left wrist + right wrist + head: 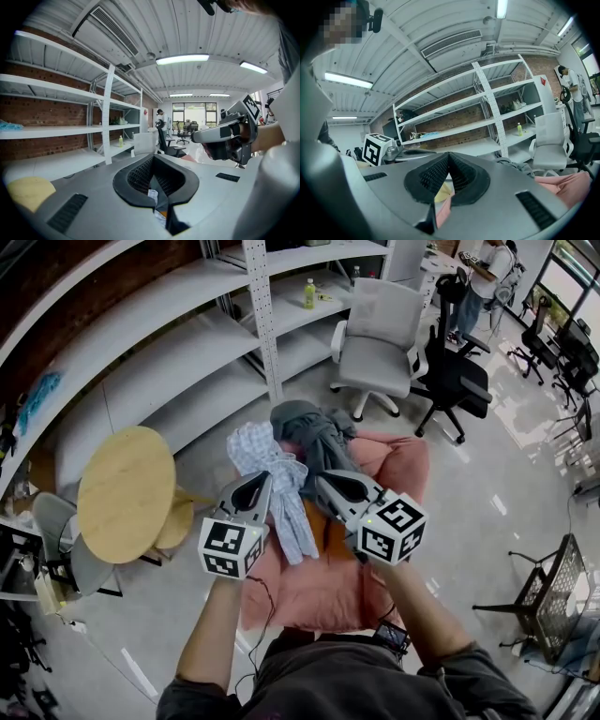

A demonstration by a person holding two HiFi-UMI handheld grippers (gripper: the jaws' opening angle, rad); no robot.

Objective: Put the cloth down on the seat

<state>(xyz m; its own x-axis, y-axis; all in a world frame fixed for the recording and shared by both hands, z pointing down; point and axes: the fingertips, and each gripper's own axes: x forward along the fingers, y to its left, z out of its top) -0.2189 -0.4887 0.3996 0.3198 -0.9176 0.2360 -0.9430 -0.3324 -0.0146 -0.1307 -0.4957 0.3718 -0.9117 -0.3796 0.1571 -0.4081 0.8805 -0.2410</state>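
Checked cloth, pale blue and white, hangs over the pink seat, caught where it bunches in my left gripper. The jaws are pressed together on the fabric. One tail drops past the gripper toward the cushion and the rest fans out beyond the tip.

My right gripper is held just beside it, jaws also brought together, at the edge of a grey cloth heaped on the far end of the seat. I cannot tell whether any fabric is pinched there: its own view shows only pink and yellow through the gap behind the tips.

By the look of its drape, the checked cloth is light, thin and quite limp. It should sag from any single hold, fold on itself as it lands, and come to no harm if dropped. The gathered bunch is the secure place to grip. A second pinch on a free corner or on the hanging tail would let me lay it flat, not in a heap. The likely snags are fabric clinging to the ribbed pads on release, or the grey cloth getting dragged along with it
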